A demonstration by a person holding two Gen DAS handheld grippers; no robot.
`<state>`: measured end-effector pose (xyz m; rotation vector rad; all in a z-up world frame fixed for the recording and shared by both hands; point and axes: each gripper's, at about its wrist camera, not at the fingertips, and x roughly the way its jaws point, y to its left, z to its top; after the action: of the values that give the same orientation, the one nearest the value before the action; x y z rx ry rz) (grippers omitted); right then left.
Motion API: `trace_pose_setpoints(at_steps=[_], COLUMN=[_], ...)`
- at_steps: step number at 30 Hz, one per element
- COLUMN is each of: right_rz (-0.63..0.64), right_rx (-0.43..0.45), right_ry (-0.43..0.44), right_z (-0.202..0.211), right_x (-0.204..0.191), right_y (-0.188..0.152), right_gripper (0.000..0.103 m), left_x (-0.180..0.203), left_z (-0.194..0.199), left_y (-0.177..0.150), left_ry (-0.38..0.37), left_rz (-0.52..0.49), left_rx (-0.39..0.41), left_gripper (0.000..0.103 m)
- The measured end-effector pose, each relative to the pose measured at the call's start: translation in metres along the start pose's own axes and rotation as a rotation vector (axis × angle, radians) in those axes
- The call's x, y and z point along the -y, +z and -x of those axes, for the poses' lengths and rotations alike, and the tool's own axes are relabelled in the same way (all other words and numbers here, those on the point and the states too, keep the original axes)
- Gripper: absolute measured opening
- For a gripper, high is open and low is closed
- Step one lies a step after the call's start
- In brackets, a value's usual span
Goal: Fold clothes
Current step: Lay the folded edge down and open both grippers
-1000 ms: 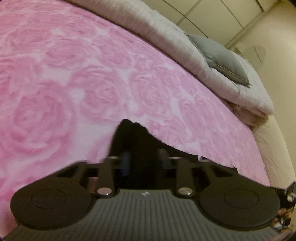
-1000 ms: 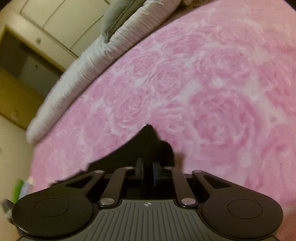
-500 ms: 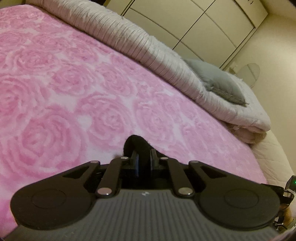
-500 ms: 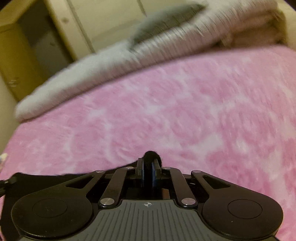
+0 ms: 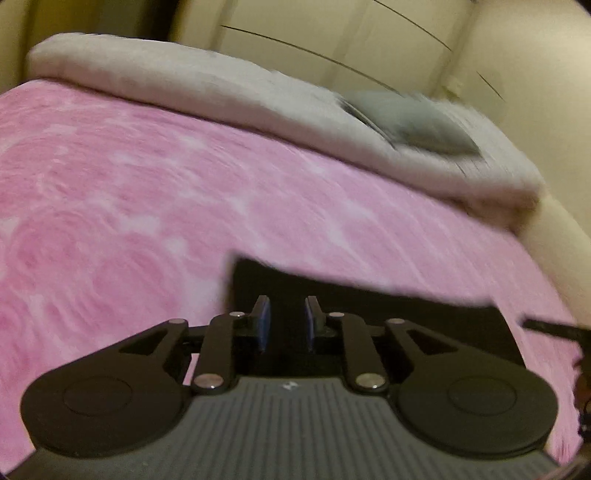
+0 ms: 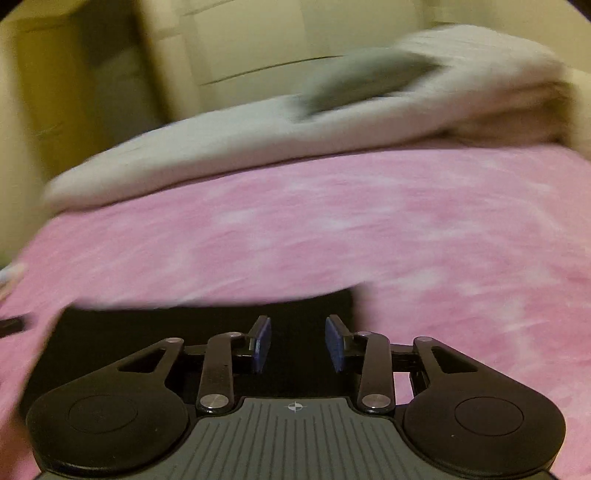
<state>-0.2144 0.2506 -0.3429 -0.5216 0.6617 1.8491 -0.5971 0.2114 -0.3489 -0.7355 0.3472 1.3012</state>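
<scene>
Pink rose-patterned bedding [image 5: 155, 206] fills most of both wrist views, with a rolled pale grey duvet [image 5: 207, 92] lying along its far edge and a grey pillow [image 5: 413, 122] resting on top of that roll. Cream cupboard doors [image 5: 332, 33] stand behind the bed in the upper part of each frame. Both pictures are smeared by motion, so fine detail is lost.

In the left wrist view, the black garment [image 5: 369, 310] lies flat on the bedding in the lower middle and lower right of the frame, its upper left corner squared off. The left gripper [image 5: 284, 321] sits over that corner area; its jaws are opening, the blue pads [image 5: 263, 325] stand apart with a clear gap, and the cloth shows below and beyond them rather than pinched between them. A thin dark piece of the other tool pokes in at the right edge.

In the right wrist view, the same garment [image 6: 184, 332] spreads across the lower left and lower middle, its squared corner just above and to the right of the fingers. The right gripper [image 6: 297, 339] is also opening, its pads [image 6: 334, 345] spread wider than the left pair, with nothing pressed between them; the black cloth lies underneath
</scene>
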Motion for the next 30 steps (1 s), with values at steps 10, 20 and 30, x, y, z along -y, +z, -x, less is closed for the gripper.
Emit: trace_pose_setpoints(at_steps=[10, 20, 30], right_rz=[0.208, 0.102, -0.002], right_rx=[-0.117, -0.094, -0.118], right_ry=[-0.123, -0.195, -0.206], right_z=[-0.012, 0.039, 0.037], right_x=[-0.071, -0.045, -0.032], right_y=[-0.075, -0.088, -0.101], right_gripper=[0.039, 0.039, 0.047], left_x=[0.028, 0.012, 0.016], left_z=[-0.016, 0.027, 0.009], left_y=[-0.057, -0.054, -0.072], left_ry=[0.116, 0.226, 0.265], left_rz=[-0.121, -0.081, -0.079], left_rx=[-0.096, -0.086, -0.14], left_gripper=[0.003, 0.004, 0.008])
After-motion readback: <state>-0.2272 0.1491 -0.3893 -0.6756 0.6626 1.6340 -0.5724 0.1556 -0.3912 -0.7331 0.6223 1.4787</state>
